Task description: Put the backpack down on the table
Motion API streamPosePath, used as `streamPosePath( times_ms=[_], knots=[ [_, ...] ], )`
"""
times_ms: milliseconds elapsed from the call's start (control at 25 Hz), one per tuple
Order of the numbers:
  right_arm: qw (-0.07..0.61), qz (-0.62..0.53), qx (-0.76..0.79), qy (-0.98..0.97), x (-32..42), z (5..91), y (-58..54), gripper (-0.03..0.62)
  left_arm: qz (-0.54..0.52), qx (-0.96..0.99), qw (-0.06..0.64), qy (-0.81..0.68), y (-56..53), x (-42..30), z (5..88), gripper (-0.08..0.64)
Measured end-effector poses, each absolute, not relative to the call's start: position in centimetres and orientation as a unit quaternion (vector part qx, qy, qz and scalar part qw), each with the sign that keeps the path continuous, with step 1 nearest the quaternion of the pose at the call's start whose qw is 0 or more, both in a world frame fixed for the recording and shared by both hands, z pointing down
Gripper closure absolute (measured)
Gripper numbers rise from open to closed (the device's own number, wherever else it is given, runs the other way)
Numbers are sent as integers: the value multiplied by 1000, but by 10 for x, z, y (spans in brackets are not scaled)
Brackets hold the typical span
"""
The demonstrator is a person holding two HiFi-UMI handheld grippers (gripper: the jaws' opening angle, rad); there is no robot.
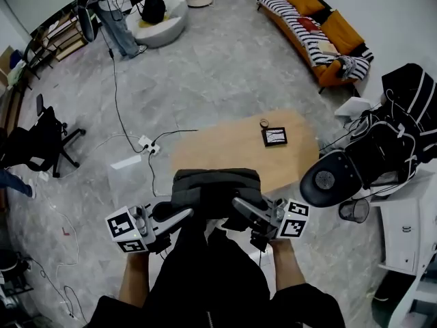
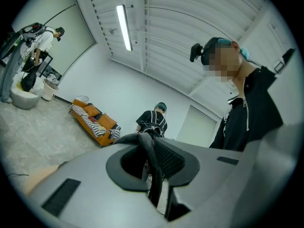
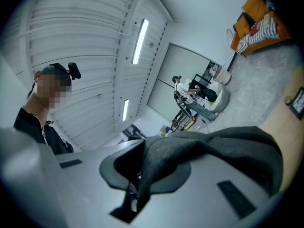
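A dark grey backpack (image 1: 215, 186) hangs between my two grippers, over the near edge of the light wooden table (image 1: 232, 142). My left gripper (image 1: 186, 214) is at its left side, and the left gripper view shows it shut on a black strap (image 2: 151, 165). At the bag's right side is my right gripper (image 1: 237, 201), which the right gripper view shows shut on a fold of the bag's grey fabric (image 3: 213, 146). Whether the bag's underside touches the table is hidden from me.
A small black-framed picture (image 1: 274, 137) and a little round thing (image 1: 263, 123) lie on the table's far right part. A black office chair (image 1: 329, 178) stands at the table's right end. A power strip with cables (image 1: 147, 144) lies on the floor to the left. An orange sofa (image 1: 314, 29) is far back.
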State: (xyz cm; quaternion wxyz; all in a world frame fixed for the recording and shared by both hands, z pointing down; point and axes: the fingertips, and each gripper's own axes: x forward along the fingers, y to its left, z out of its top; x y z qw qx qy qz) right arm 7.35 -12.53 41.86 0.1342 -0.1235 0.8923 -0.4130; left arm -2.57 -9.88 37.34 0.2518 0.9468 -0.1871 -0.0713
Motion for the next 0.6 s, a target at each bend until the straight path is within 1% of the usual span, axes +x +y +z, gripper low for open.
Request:
streamPosePath(
  times_ms=[360, 600],
  knots=[
    [135, -423, -171, 880, 58, 430, -171, 552, -65, 948, 279, -140, -139, -45, 390, 511],
    [148, -429, -207, 866, 45, 433, -205, 552, -53, 952, 284, -97, -167, -60, 393, 511]
  ],
)
